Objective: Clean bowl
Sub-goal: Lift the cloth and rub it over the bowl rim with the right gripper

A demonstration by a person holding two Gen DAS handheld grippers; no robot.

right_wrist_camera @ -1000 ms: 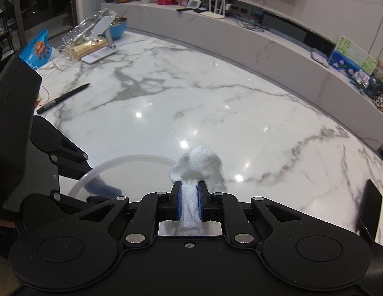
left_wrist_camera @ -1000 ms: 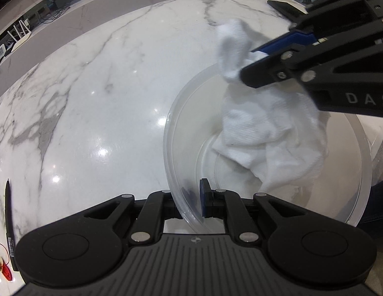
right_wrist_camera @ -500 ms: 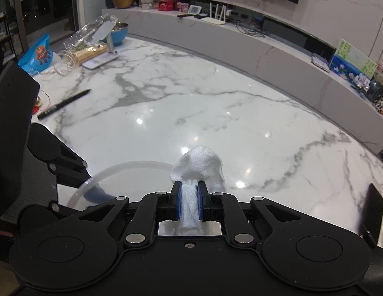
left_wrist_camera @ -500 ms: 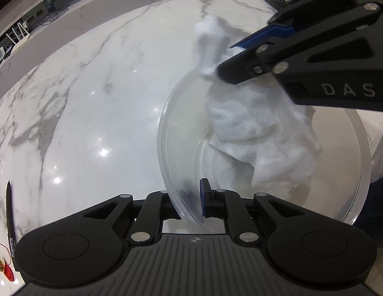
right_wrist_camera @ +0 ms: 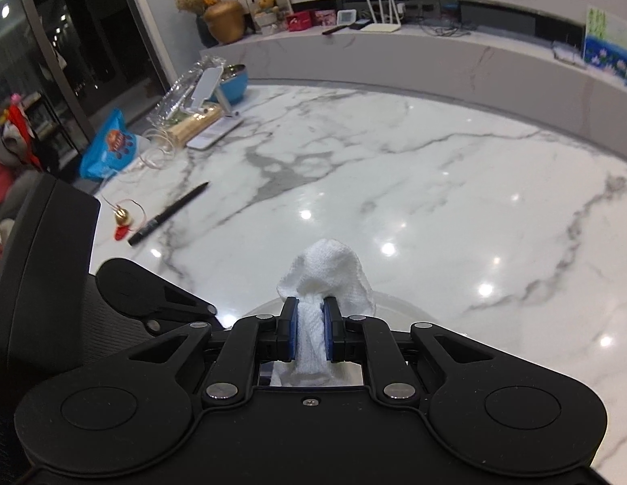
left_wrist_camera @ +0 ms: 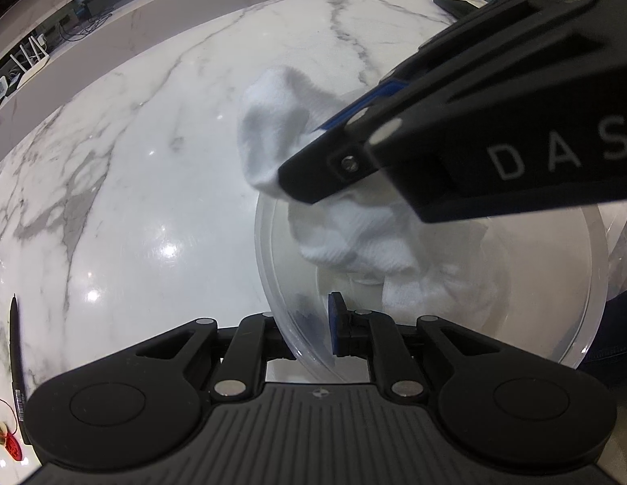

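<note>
my left gripper [left_wrist_camera: 313,329] is clamped on the near rim of the clear round plastic bowl [left_wrist_camera: 556,283], which sits on the white grey-veined marble table [left_wrist_camera: 131,202]. my right gripper [right_wrist_camera: 311,333] pinches the crumpled white cloth [right_wrist_camera: 325,270], its loose end hanging inside the bowl. a black pen [right_wrist_camera: 167,214] lies well apart.

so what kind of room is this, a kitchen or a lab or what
Most likely a home living or dining room: a marble table, a long marble ledge holding a white router and a gold vase of dried flowers, and a snack bag.
</note>
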